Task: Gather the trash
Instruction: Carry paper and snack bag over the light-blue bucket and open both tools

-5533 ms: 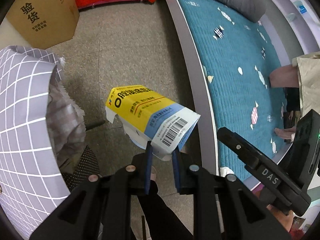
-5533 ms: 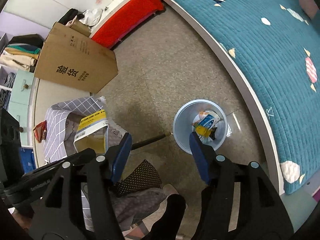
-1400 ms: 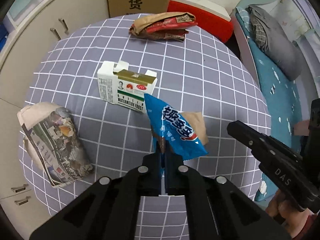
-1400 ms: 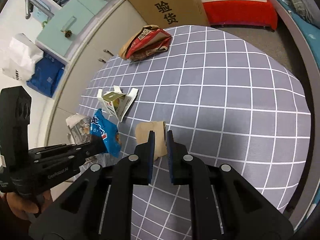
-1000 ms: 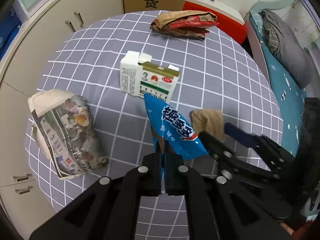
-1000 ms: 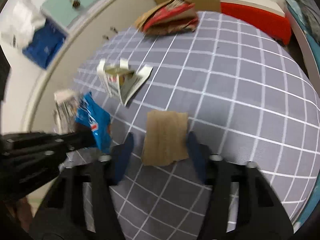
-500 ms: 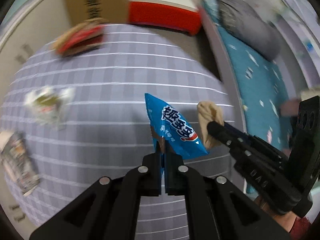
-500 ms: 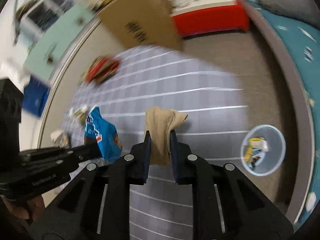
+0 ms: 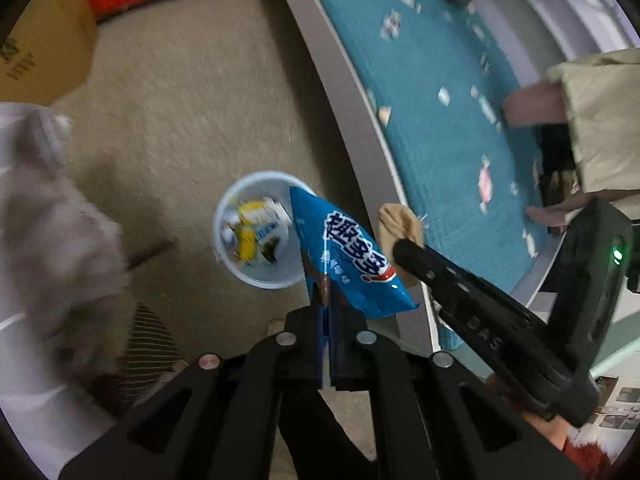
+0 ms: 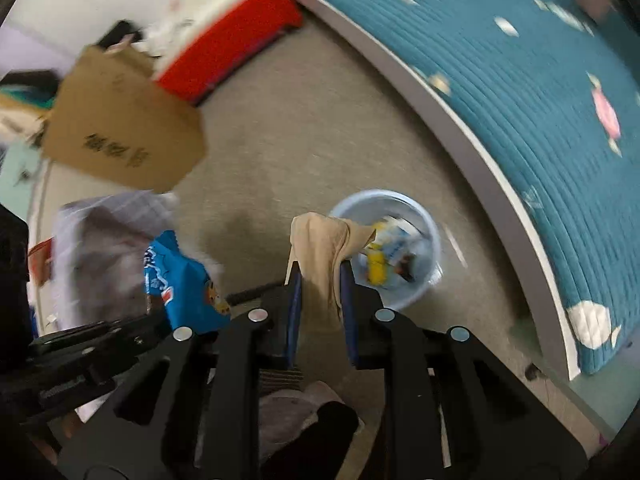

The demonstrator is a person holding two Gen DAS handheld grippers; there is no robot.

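**Two light scraps heading for the bin**

You are gripping a blue snack wrapper (image 9: 352,264) in the left gripper (image 9: 326,312), its jaws pinched fully together on the wrapper's lower corner. It is thin, slick film, probably near weightless, so a hold at the crimped edge suits it; expect it to flutter as it drops. The pale blue waste bin (image 9: 224,216) is standing on the carpet just left of the wrapper, already partly filled with yellow and white packaging. To the right, the right gripper (image 10: 320,280) is clamping a limp tan cloth scrap (image 10: 324,248), its jaws narrow and pressing the fabric mid-length; it is soft and likely to cling. The bin (image 10: 432,240) is sitting right of it. Floor around the bin is open; the bed frame's grey edge (image 10: 480,152) is crowding the far right, and a cardboard box (image 10: 120,132) is standing well apart.
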